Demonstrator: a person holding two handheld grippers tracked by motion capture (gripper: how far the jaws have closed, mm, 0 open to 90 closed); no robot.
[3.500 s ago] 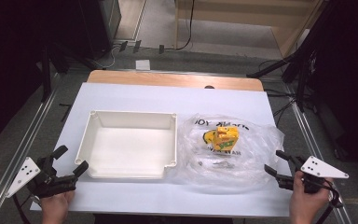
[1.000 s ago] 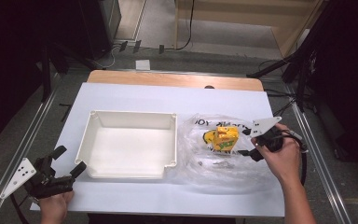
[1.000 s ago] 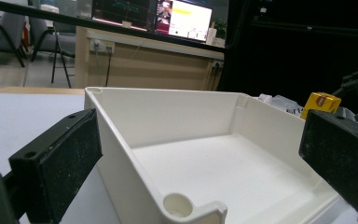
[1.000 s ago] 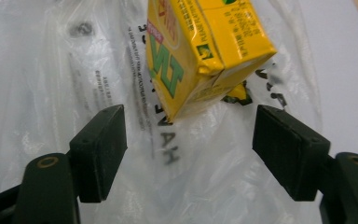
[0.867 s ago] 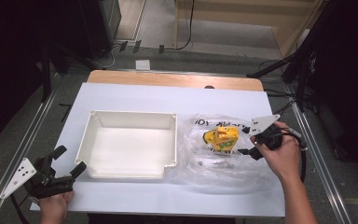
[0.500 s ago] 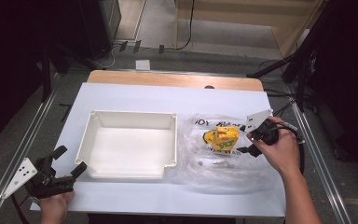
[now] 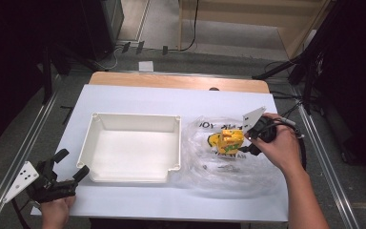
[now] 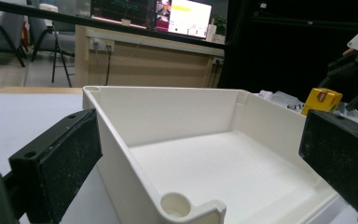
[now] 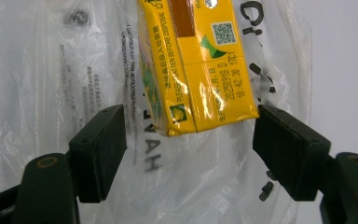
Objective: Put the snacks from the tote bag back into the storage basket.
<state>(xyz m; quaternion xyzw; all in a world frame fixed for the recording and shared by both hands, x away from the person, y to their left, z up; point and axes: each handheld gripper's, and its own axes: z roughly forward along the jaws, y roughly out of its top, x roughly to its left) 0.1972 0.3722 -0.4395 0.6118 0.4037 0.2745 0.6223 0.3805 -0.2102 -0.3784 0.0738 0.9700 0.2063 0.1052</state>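
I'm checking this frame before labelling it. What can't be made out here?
- Yellow carton: its upper part is cut off by the top edge of the right gripper view.
- Small dark bits in the plastic bag: too small in the high view to identify.
- White tray: its near corner is cut off by the bottom edge of the left gripper view.

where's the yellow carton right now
In the high view the yellow carton lies on the clear bag, right of the white tray; the open right claw sits just beside it.
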